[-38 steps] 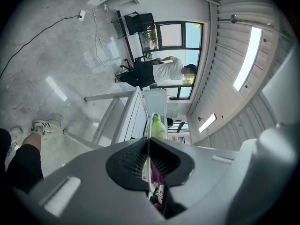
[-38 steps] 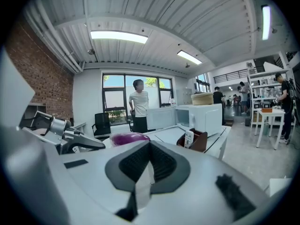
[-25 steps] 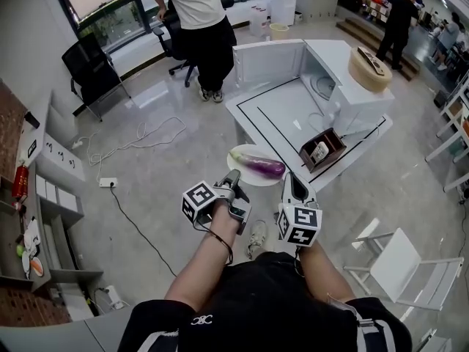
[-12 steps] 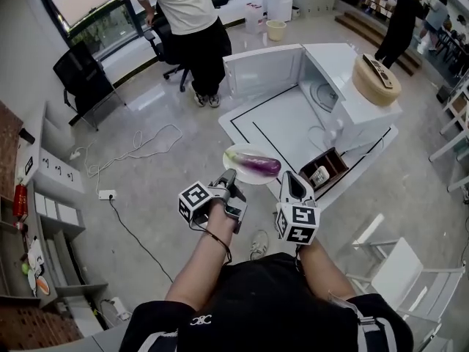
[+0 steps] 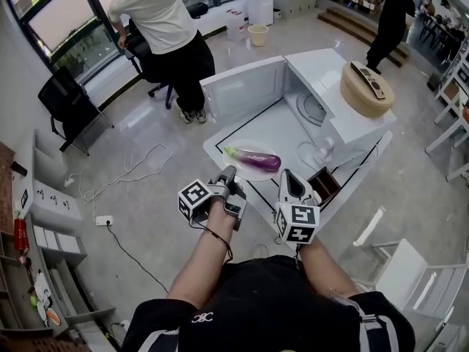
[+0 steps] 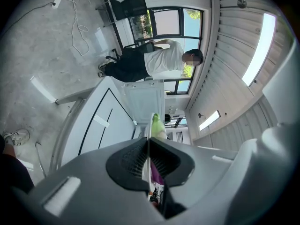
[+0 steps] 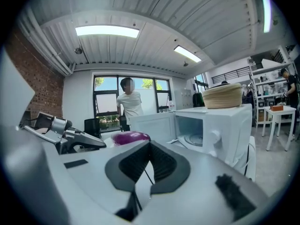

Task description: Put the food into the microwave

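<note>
A purple eggplant [image 5: 255, 159] with a green stem lies on a white plate [image 5: 242, 166]. I carry the plate in the air over the near part of the white table [image 5: 282, 127]. My left gripper [image 5: 231, 176] is shut on the plate's near-left rim, and the thin plate edge [image 6: 149, 125] runs between its pads. My right gripper [image 5: 287, 176] is shut on the near-right rim, with the eggplant [image 7: 130, 137] just above its jaws. The white microwave [image 5: 333, 105] stands on the table with its door [image 5: 245, 90] swung wide open and the round turntable [image 5: 315, 107] visible inside.
A round wooden box [image 5: 366, 86] sits on top of the microwave. A small brown box [image 5: 324, 185] stands at the table's near edge. A person in a white shirt [image 5: 161, 28] stands beyond the table by an office chair. A folding chair [image 5: 432, 277] is at the right.
Both grippers and the plate with the eggplant have moved forward from over the floor to over the table, nearer the open microwave. The grip on the plate is the same.
</note>
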The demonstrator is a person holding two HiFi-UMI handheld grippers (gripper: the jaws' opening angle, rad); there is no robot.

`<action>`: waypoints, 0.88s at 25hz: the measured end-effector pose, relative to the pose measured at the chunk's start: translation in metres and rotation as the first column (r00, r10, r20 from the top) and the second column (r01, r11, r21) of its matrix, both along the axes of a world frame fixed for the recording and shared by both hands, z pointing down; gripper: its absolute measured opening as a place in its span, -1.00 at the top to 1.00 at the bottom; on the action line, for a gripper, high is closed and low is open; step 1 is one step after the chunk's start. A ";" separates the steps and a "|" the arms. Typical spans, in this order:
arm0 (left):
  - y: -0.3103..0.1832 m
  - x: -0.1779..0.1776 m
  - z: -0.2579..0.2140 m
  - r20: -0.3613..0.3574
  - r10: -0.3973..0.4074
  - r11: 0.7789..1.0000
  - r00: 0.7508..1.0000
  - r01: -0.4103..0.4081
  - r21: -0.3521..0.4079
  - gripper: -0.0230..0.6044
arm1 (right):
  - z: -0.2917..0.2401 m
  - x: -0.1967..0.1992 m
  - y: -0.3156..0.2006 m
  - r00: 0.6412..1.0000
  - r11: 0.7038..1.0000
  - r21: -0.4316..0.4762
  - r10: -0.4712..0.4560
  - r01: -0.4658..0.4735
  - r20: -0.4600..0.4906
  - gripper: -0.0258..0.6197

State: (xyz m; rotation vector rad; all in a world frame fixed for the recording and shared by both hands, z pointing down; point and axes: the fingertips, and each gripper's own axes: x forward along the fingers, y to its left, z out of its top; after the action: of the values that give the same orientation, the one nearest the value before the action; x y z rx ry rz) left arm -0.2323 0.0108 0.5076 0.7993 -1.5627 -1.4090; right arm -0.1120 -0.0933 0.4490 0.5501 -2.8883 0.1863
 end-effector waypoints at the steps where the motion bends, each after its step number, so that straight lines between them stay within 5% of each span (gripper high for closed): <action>1: -0.008 -0.003 0.001 -0.002 0.005 1.000 1.000 -0.005 0.002 0.85 | 0.002 -0.002 -0.007 1.000 1.000 -0.002 0.007 -0.007 -0.003 0.92; 22: -0.122 -0.026 0.017 -0.043 0.162 0.987 0.986 -0.161 0.009 0.85 | 0.011 0.004 -0.076 0.992 0.994 0.023 0.112 -0.111 -0.050 0.92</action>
State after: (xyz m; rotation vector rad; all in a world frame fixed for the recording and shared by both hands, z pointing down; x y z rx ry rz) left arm -0.2585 -0.1112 0.5246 0.8726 -1.4280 -1.3049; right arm -0.1077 -0.1691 0.4600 0.7102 -2.8149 0.1570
